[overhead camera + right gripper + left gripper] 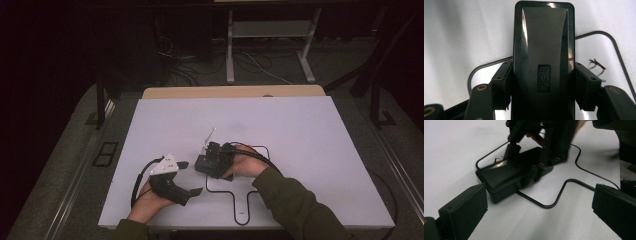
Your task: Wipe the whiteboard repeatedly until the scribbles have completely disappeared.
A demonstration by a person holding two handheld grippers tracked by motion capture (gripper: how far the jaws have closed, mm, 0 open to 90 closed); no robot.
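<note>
The left gripper (192,177) lies low at the near edge of the white table (300,150), jaws spread wide with nothing between them. Just ahead and to its right rests the black case (501,176), well inside the black outline (560,195) drawn on the table. The right gripper (541,87) is clamped across the case's two long sides, so the case's long axis runs straight out from those jaws, away from the hand. The right hand (247,162) is plainly the nearer one; any coming shift will likely follow that axis along the tabletop.
</note>
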